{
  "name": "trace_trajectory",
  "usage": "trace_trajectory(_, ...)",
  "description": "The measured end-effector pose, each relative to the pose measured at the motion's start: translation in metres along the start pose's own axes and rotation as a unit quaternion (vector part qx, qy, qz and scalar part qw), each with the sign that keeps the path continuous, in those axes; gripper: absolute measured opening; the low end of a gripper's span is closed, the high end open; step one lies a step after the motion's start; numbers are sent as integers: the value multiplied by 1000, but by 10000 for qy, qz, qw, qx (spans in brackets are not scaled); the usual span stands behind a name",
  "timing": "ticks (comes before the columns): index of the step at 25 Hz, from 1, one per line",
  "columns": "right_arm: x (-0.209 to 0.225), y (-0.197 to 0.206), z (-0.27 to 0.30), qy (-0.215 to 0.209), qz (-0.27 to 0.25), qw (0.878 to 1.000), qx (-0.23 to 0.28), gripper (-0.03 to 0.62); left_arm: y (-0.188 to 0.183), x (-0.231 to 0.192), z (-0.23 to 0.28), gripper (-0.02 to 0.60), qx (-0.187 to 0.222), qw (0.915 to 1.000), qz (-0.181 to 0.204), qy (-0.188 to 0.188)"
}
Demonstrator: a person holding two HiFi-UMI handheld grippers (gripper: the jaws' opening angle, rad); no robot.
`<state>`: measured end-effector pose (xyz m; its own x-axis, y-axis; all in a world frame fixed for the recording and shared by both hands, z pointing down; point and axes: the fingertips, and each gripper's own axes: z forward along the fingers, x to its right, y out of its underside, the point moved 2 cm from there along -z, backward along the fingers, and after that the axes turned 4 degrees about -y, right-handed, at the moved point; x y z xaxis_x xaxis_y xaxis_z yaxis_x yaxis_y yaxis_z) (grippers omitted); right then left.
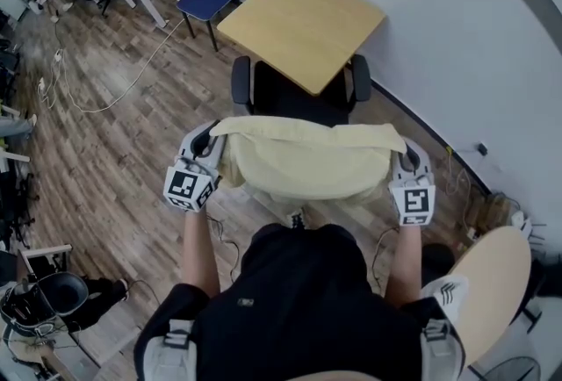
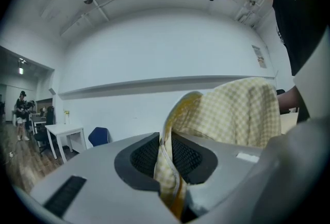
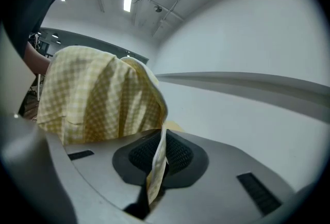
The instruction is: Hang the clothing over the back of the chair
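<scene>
Left gripper (image 2: 166,162) is clenched on the clothing (image 1: 307,161): jaws nearly together, with a folded hem of the yellow check fabric pinched between the mesh pads (image 2: 191,158). Right gripper (image 3: 157,160) is the same, closed on a thin edge of the fabric that runs down through the gap. I've got one top corner per side so the garment spreads flat and wide between them. That keeps the top edge straight and lets it go over the backrest as a sheet, not a bunch. In the head view it hangs just my side of the chair (image 1: 290,98), which is tucked under the wooden table (image 1: 303,24) with its armrests showing past the fabric. The backrest itself is hidden behind the cloth, so I can't confirm whether the fabric already bears on it or hangs just in front. My read: the drape is nearly placed, not released. Next is getting the top edge over the back, then opening both jaws together. Risk: one side lets go early and the garment slides off sideways.
</scene>
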<state>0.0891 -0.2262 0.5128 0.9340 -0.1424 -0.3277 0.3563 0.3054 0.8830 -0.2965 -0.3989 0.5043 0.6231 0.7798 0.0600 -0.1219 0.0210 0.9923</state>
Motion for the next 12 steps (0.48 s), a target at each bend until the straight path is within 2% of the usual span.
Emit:
trace_trajectory(5,-8,5,-6,-129,-60,9999,37,2,14,16,-16,57,-51,9997,-218,-40)
trace_trajectory(12,-20,14,-25,-367,-228,9990,75,26,9,35,-63,67,-14,9982,-146,-583)
